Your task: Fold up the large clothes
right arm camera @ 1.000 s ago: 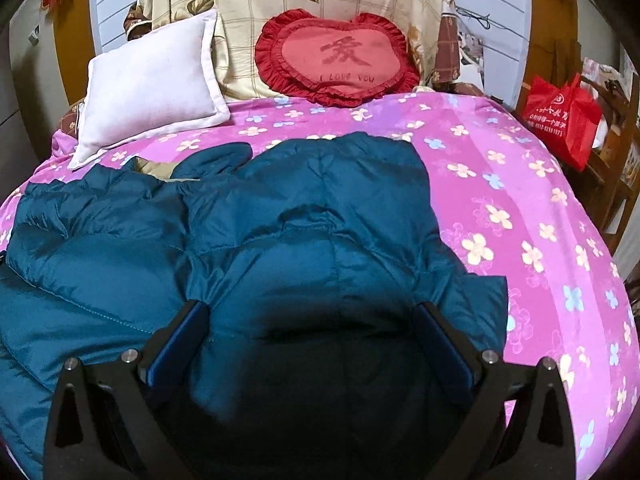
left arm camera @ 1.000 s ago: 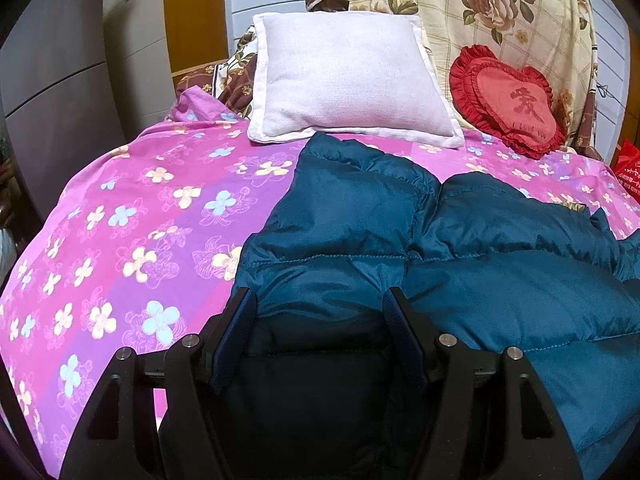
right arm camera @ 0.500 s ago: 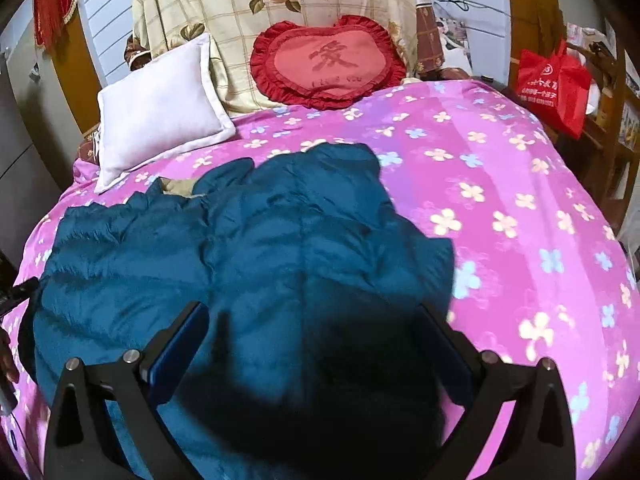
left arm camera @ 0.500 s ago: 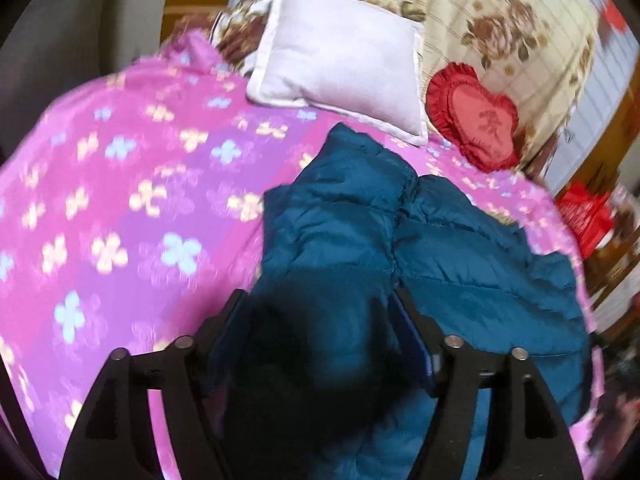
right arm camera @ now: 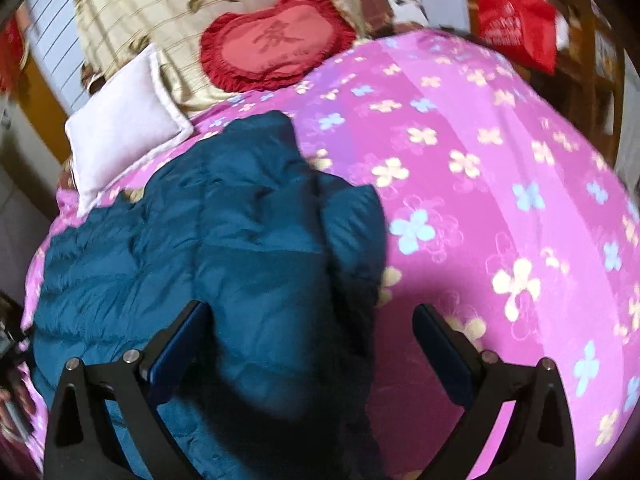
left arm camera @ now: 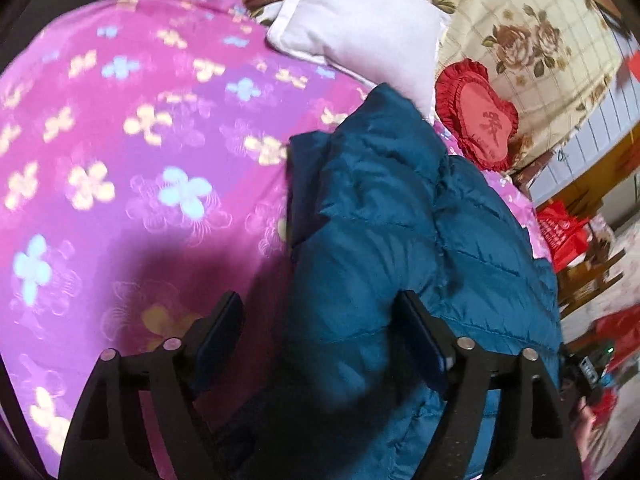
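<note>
On the bed, over the pink flowered bedspread (left arm camera: 132, 152), a teal quilted down jacket (left arm camera: 384, 240) is laid, already gathered into a bulky, partly doubled bundle.

Risks noted:
- The padded filling is judged springy; any fold laid over it may be expected to lift open again unless it is pressed flat.
- The shell fabric appears smooth and slippery, so a shallow pinch at an edge could slide off before the layer is carried across.
- Both views are blurred, so the exact position of the jacket's edges is not fixed with confidence; a grasp aimed from here could take several layers, or none.
- The white pillow (left arm camera: 360, 28) lies close to the jacket's far end, and the red heart cushion (right arm camera: 276, 44) is near; a wide sweep toward the headboard could disturb them.

Claw state: the left claw (left arm camera: 320, 332) is held wide, its jaws having just been opening, with the jacket's near edge seen between them but not pinched. The right claw (right arm camera: 312, 340) is likewise spread wide above the jacket's right edge and nothing is gripped.

Condition of the garment: stitched channels are puffed, the surface is creased, and the outline is uneven, with a raised ridge running down the middle.
</note>
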Available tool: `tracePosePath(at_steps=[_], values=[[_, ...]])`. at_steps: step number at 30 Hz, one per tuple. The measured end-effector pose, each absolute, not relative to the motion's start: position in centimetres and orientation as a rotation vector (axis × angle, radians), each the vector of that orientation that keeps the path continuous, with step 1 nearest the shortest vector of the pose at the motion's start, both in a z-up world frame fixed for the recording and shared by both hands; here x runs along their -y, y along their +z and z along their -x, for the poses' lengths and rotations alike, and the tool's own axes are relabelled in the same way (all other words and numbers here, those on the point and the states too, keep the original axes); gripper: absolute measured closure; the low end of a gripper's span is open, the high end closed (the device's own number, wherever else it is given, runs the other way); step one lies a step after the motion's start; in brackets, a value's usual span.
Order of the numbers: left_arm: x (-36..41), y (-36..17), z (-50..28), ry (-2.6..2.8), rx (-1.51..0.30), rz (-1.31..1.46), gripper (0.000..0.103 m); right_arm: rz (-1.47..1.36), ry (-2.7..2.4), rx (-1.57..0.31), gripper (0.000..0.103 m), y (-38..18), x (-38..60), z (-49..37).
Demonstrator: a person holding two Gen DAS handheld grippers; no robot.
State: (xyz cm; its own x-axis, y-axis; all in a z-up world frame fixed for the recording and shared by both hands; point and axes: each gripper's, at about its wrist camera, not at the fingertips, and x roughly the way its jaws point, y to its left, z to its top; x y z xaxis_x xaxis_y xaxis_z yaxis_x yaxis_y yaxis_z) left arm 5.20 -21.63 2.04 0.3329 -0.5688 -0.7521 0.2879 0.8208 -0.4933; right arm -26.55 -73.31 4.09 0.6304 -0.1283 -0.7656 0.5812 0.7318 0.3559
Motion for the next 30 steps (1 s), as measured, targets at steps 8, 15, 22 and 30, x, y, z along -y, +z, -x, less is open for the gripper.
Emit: tracePosePath(at_steps=[8, 15, 22, 30], values=[[22.8, 1.4, -5.8, -0.615, -1.097, 0.253, 0.025, -0.82, -0.282, -0.791, 0.0, 0.8, 76.2, 25.9], [24.9, 1.4, -6.2, -0.625, -1.085, 0.184, 0.016, -0.721, -0.234, -0.818, 0.0, 0.7, 75.4, 24.5], [26.7, 1.9, -5.0, -0.687, -1.076, 0.179, 0.065, -0.654, -0.154, -0.846, 0.008, 1.3, 73.0, 22.4], [25.7, 4.7, -2.5, -0.669, -1.023, 0.125, 0.099, -0.555, -0.162, -0.818, 0.058, 4.9, 69.8, 23.9]])
